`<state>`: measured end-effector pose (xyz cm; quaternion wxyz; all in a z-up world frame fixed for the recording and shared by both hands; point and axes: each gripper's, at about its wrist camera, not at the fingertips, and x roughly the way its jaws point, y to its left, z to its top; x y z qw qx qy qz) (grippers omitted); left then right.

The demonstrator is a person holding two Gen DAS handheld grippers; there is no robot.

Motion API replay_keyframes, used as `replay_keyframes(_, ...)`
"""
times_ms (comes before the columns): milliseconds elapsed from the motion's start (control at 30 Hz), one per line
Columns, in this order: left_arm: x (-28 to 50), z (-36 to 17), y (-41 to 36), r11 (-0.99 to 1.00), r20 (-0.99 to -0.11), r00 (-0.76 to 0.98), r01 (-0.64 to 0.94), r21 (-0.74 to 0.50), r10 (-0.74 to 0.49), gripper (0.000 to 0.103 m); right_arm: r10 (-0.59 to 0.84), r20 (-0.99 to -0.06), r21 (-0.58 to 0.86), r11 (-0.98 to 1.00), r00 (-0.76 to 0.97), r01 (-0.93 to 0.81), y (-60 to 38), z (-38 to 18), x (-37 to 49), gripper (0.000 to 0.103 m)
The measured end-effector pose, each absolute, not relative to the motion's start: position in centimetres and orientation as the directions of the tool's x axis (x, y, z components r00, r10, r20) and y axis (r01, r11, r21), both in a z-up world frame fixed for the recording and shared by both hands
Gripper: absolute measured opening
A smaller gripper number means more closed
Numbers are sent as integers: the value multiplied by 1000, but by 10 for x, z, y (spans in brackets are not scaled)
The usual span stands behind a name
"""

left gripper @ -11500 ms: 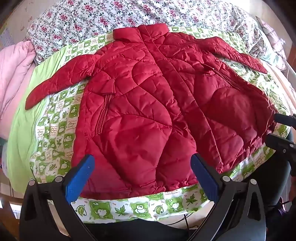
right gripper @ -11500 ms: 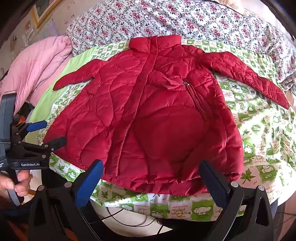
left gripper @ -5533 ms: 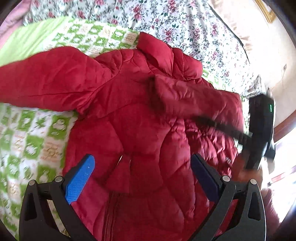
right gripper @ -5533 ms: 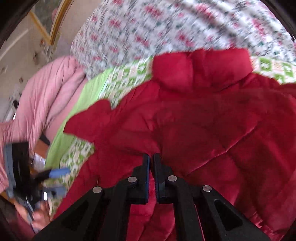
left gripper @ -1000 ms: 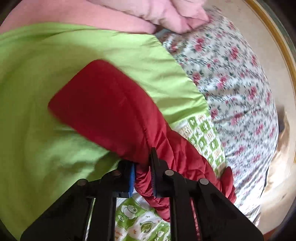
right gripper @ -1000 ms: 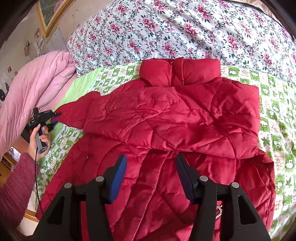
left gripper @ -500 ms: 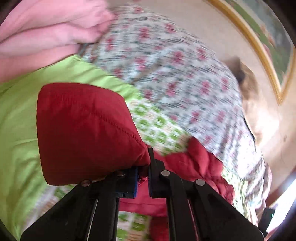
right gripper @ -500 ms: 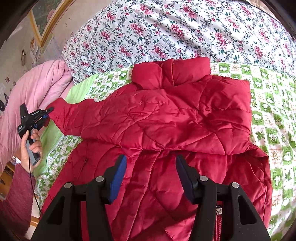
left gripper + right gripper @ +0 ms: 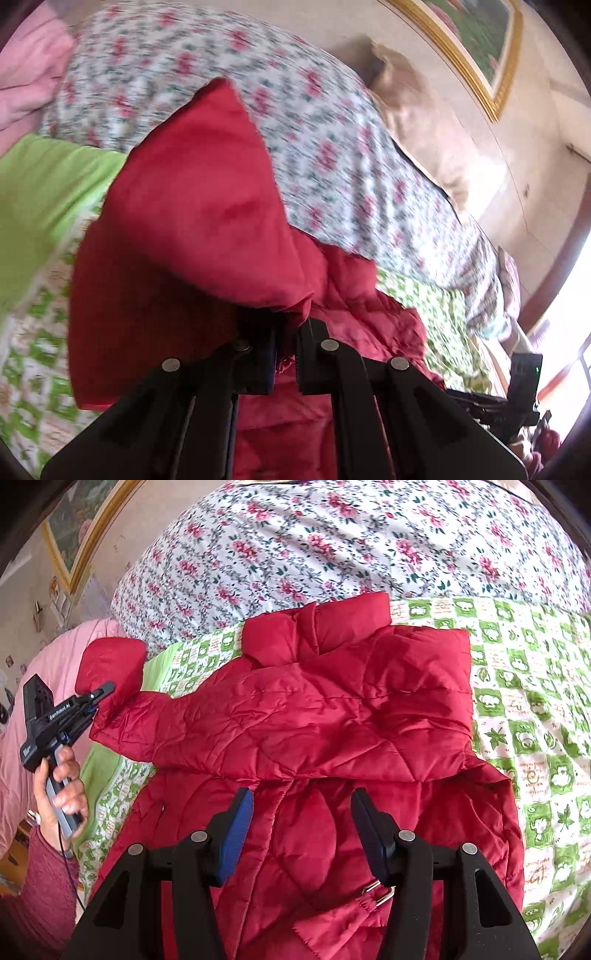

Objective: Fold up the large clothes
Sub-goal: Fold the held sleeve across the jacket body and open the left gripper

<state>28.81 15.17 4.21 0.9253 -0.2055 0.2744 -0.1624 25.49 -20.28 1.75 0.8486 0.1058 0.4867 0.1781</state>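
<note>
A red quilted jacket [image 9: 332,716] lies on the green patterned blanket [image 9: 524,686]. Its right sleeve is folded across the chest. My left gripper [image 9: 286,347] is shut on the left sleeve [image 9: 192,221] near the cuff and holds it lifted above the bed; it also shows in the right wrist view [image 9: 98,698] at the far left, with the cuff [image 9: 114,664] raised. My right gripper [image 9: 301,830] is open and empty, hovering over the jacket's lower front.
A floral quilt [image 9: 351,542] covers the head of the bed. A pink duvet [image 9: 22,709] is bundled at the left. A gold-framed picture [image 9: 476,48] hangs on the wall. A beige pillow [image 9: 417,122] lies by the wall.
My left gripper has lifted the left sleeve higher and swung it toward the jacket's body. My right gripper has stayed open over the jacket's front.
</note>
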Motion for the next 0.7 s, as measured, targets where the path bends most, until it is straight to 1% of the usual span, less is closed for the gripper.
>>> replay_keyframes(200,295,40,88,856,-462,742,294,-425,-485,5,410,-776,376,911,480,-169,-220,20,258,57)
replay_keyframes(300,300,34,53,860,-496,711,333,-386,-498,5,414,-769,398,906,487,-142,-231,20,261,57)
replay_keyframes(433,306,22,18,871,-541,685,347,-348,-489,5,397,-770,395,912,500,-115,-240,19,266,59)
replay_keyframes(567,312,5,-13,884,-580,668,360,-298,-467,5,408,-762,422,902,502,-92,-248,16,271,58)
replay_keyframes(667,315,-9,-33,887,-605,651,383,-258,-458,5,431,-747,457,886,506,-80,-252,14,277,59)
replay_keyframes(700,315,-14,-39,884,-612,643,394,-249,-460,5,457,-729,489,869,510,-79,-254,12,280,59)
